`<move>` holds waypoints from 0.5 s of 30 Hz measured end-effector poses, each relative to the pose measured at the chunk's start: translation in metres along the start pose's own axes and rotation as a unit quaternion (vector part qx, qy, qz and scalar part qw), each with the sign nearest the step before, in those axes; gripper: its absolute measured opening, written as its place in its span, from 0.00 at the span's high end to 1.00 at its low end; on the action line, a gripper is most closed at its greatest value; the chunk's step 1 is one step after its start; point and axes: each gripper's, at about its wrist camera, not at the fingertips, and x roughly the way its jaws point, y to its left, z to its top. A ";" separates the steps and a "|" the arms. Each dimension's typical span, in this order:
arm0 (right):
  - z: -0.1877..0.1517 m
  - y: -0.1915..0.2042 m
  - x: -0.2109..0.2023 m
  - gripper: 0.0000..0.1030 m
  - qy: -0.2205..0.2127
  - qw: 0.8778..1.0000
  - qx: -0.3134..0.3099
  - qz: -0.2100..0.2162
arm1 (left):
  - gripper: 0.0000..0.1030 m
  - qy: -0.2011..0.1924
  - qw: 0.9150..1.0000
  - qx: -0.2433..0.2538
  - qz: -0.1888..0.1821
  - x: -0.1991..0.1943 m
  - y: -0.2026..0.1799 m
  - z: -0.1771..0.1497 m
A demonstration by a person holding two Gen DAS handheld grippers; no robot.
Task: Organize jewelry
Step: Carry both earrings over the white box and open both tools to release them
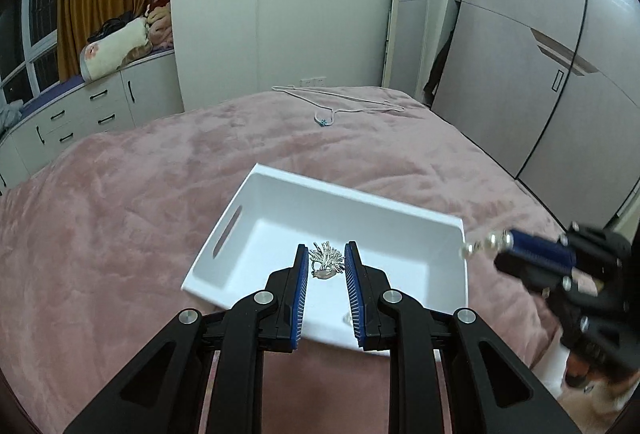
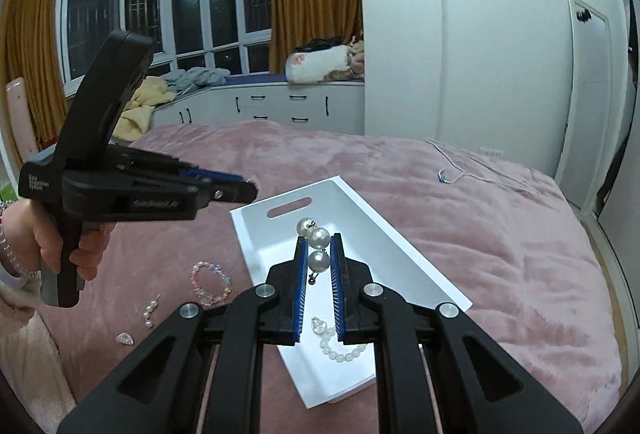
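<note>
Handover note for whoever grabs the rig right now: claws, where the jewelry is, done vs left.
Right claw: shut on a pearl earring, held over the white tray.
Left claw: shut, nothing in it, above the tray.
In the tray: silver brooch, clear heart stone, white bead bracelet.
On the pink blanket, left of the tray: pastel bead bracelet, small pearl drop, second clear stone.
Left: drop the earring in the tray, then collect those three.
</note>
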 end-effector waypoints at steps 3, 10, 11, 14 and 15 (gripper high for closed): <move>0.000 -0.008 0.009 0.89 0.015 1.000 0.018 -0.002 | 0.77 0.008 1.000 -0.011 -0.004 0.016 0.000 0.013; -0.005 -0.024 0.035 0.89 0.052 0.998 0.039 -0.020 | 0.77 0.033 0.999 -0.004 0.004 0.061 -0.007 0.030; -0.007 -0.025 0.040 0.89 0.061 0.997 0.044 -0.021 | 0.77 0.042 0.999 -0.008 0.003 0.071 -0.006 0.029; -0.013 -0.031 0.054 0.89 0.078 0.995 0.056 -0.025 | 0.77 0.059 0.998 -0.017 0.011 0.092 -0.002 0.026; -0.015 -0.032 0.058 0.89 0.083 0.995 0.058 -0.026 | 0.77 0.062 0.998 -0.019 0.013 0.096 -0.001 0.025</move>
